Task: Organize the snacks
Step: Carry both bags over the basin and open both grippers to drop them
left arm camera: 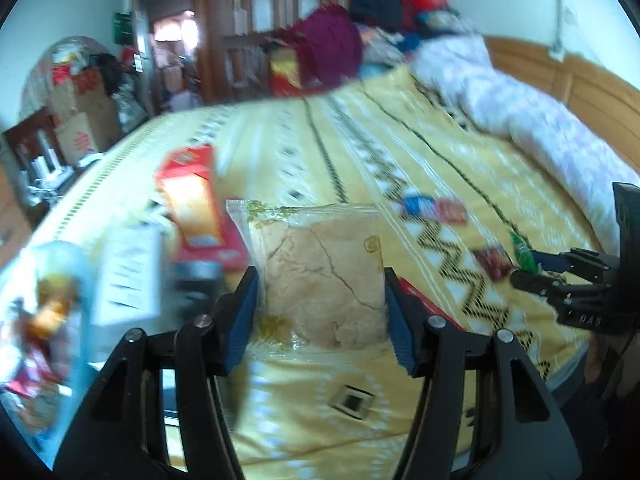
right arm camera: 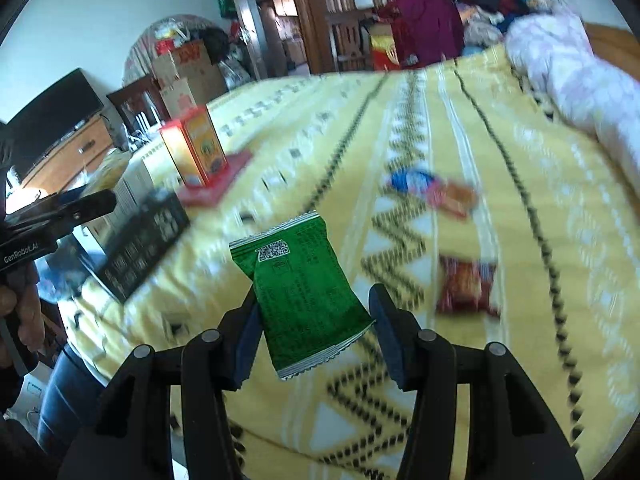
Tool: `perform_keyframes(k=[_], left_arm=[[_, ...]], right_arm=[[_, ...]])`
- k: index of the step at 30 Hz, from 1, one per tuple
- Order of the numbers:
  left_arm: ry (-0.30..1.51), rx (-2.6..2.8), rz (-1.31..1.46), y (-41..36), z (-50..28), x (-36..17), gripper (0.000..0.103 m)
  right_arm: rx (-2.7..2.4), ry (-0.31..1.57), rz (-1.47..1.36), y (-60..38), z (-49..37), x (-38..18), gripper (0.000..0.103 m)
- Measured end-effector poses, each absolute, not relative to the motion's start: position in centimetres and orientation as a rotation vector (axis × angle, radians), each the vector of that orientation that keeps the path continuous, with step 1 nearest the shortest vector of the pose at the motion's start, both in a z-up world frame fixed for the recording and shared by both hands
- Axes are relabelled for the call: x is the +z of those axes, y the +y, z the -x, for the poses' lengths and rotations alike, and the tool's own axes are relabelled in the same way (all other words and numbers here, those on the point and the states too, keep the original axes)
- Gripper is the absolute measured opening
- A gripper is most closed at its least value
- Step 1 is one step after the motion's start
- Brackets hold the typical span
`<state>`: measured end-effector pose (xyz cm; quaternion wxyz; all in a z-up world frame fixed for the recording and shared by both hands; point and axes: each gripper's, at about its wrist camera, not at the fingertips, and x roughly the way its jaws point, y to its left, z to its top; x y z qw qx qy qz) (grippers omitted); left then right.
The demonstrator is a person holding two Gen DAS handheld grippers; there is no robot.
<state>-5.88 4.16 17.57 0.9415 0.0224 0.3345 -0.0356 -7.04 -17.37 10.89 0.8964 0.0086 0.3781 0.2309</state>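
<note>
You have one snack in each gripper. Your left gripper (left arm camera: pixel 320 300) is clamped on a single clear-wrapped pastry (left arm camera: pixel 320 276), its blue pads pressed to both side edges, and the packet stands upright above the yellow patterned bedspread (left arm camera: pixel 400 140). Your right gripper (right arm camera: pixel 316 320) holds one green foil packet (right arm camera: pixel 304 292), which hangs tilted between the fingers. The left pad plainly touches it; on the other side only the packet's lower corner seems to reach the pad, so the grip looks one-sided, though the blur makes that hard to judge.

Three loose snacks still lie on the bedspread ahead of you: one blue-wrapped piece (right arm camera: pixel 412 180) touching one orange-red piece (right arm camera: pixel 456 198), and one dark red packet (right arm camera: pixel 466 288) nearer to you, apart from that pair.

At the left edge of the bed, count one upright orange-and-red carton (right arm camera: pixel 196 150) standing on one flat red box (right arm camera: pixel 218 184), one black box with white print (right arm camera: pixel 144 240) and one white box (right arm camera: pixel 136 184) behind it. In the left wrist view the things at the far left edge are smeared into colour and cannot be counted. The white box is partly covered by the left gripper's body in the right wrist view. Your hand (right arm camera: pixel 20 304) on that handle is cut off by the frame. One pale quilt (left arm camera: pixel 520 120) lies rolled along the bed's right side.
</note>
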Motion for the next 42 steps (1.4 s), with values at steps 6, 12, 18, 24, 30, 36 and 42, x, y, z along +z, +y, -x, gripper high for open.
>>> perform_keyframes(k=[6, 12, 18, 24, 30, 36, 42], left_arm=[[0.590, 0.068, 0.027, 11.7, 7.8, 21.9, 0.059], [0.530, 0.229, 0.133, 21.2, 10.4, 24.9, 0.059], [0.506, 0.371, 0.251, 28.7, 14.1, 24.9, 0.059], [0.536, 0.446, 0.332, 31.9, 15.8, 22.7, 0.059], [0.554, 0.494, 0.352, 33.2, 16.6, 21.6, 0.059], [0.561, 0.513, 0.345, 34.5, 17.0, 21.0, 0.059], [0.564, 0.506, 0.352, 35.3, 18.5, 20.9, 0.060]], right_arm=[[0.602, 0.698, -0.039, -12.1, 5.2, 17.3, 0.056], [0.792, 0.664, -0.087, -3.6, 3.9, 22.7, 0.056], [0.993, 0.663, -0.052, 7.5, 5.0, 26.7, 0.056], [1.171, 0.674, 0.005, 18.0, 8.2, 28.1, 0.056], [1.278, 0.693, 0.062, 25.8, 11.9, 28.0, 0.056], [1.308, 0.723, 0.114, 29.6, 14.1, 26.5, 0.056], [1.306, 0.742, 0.126, 29.5, 14.1, 25.6, 0.056]])
